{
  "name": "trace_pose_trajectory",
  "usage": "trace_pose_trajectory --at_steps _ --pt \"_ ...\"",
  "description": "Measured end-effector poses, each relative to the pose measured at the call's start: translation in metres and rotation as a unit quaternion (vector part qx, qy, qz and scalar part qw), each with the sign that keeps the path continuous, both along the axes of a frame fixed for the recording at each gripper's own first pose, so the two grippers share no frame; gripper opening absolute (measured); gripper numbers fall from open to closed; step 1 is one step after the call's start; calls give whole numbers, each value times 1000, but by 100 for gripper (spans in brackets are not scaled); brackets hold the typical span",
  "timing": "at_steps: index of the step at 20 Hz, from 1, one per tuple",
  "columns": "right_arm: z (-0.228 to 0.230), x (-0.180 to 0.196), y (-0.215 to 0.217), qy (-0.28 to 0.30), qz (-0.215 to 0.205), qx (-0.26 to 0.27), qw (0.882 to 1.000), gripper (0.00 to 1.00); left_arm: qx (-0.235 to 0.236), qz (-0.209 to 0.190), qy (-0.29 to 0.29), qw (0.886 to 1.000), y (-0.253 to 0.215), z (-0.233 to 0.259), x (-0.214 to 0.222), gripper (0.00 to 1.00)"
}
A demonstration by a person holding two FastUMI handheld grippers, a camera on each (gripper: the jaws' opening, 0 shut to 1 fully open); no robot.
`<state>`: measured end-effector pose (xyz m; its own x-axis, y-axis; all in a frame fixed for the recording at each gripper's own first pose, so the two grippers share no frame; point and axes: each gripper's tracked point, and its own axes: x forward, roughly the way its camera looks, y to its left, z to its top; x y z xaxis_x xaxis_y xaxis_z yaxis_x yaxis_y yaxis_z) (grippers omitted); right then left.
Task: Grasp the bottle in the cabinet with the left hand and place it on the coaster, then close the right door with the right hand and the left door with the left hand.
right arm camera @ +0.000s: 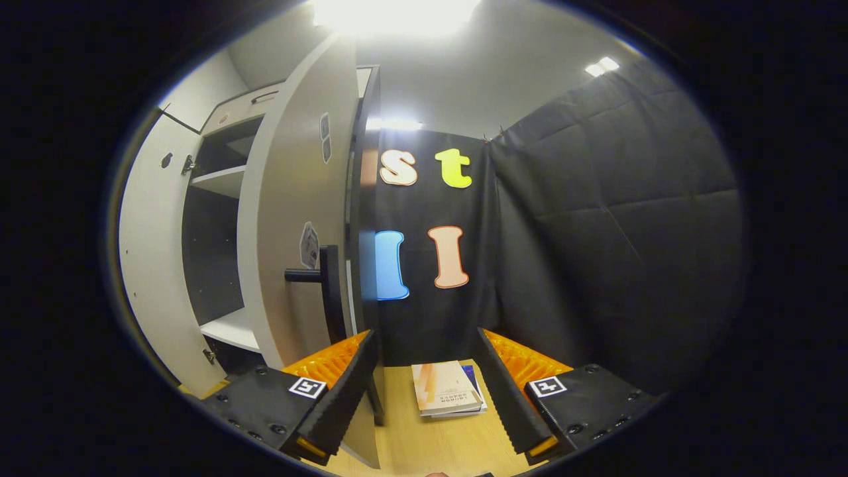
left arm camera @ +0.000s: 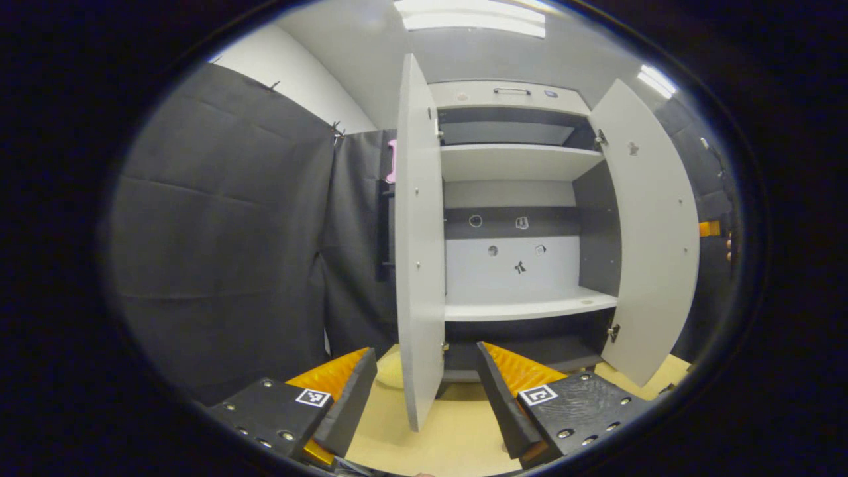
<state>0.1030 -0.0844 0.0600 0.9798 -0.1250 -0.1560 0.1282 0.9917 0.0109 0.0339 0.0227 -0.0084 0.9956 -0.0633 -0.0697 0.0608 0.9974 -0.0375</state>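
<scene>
We found both cabinet doors open, the left gripper point(left arm camera: 427, 391) gaping empty astride the left door point(left arm camera: 419, 252) edge, the right gripper point(right arm camera: 427, 391) wide and empty beside the right door point(right arm camera: 291, 218), seemingly poised to close; bottle unseen.

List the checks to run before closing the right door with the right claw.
1. Right door standing open: ok.
2. Right claw open and holding nothing: ok.
3. Door handle just left of the right claw: ok.
4. Left claw open, over by the left door, away from the right door: ok.
5. Lower shelf bare: ok.
6. Bottle set on the coaster: cannot tell.
</scene>
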Motion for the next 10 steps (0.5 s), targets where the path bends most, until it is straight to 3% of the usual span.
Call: trace_pose_trajectory --at_steps 10 --pt "2 -6 18 13 -30 -3 999 95 -5 4 -6 1000 44 -5 34 88"
